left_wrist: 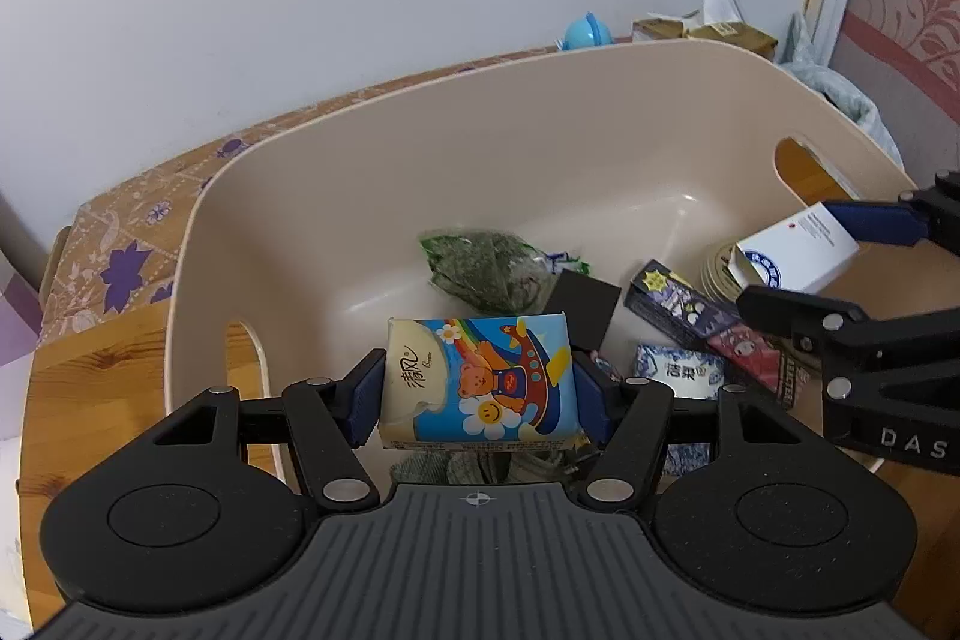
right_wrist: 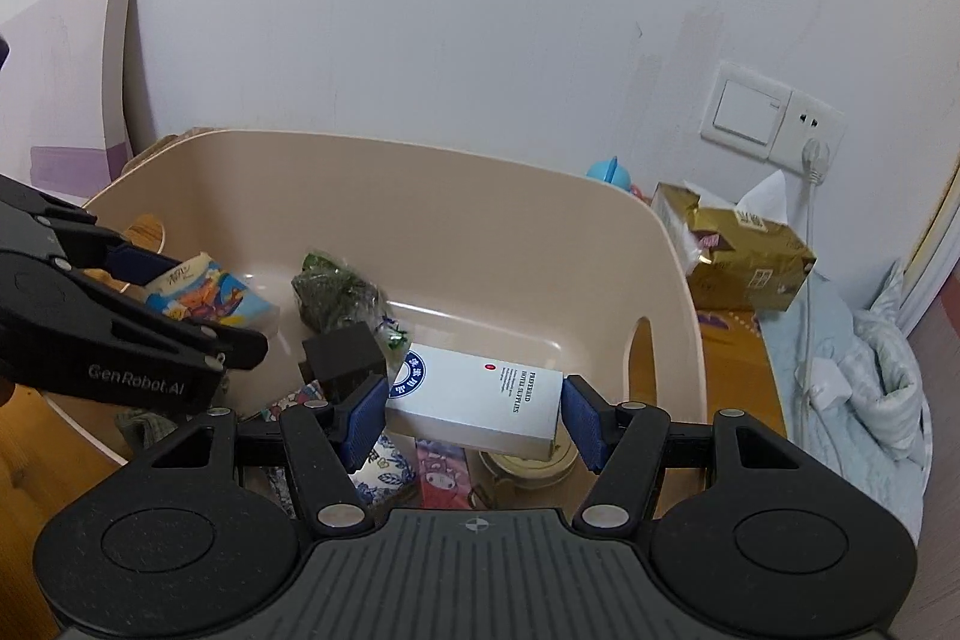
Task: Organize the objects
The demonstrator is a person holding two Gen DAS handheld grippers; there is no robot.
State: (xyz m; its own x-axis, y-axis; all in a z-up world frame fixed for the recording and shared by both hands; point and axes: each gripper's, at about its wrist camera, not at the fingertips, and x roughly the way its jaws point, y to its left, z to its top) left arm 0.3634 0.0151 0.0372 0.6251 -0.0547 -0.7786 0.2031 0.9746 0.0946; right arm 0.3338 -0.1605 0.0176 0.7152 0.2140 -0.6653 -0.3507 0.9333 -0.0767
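My left gripper (left_wrist: 477,388) is shut on a colourful tissue pack (left_wrist: 480,379) with a cartoon bear, held over the near side of a beige plastic tub (left_wrist: 480,142). My right gripper (right_wrist: 474,415) is shut on a white box (right_wrist: 474,403) with a blue round logo, held over the tub's (right_wrist: 456,214) right part. In the left wrist view the right gripper (left_wrist: 798,256) and its white box (left_wrist: 795,253) show at the right. In the right wrist view the left gripper (right_wrist: 180,292) and the tissue pack (right_wrist: 207,292) show at the left.
In the tub lie a green bag (left_wrist: 486,274), a black block (left_wrist: 585,307), a dark starry box (left_wrist: 678,310), a blue-white tissue pack (left_wrist: 678,370) and a tape roll (left_wrist: 723,274). Behind it are a gold tissue package (right_wrist: 738,250), a blue toy (right_wrist: 609,172), a wall socket (right_wrist: 774,115) and bedding (right_wrist: 870,388).
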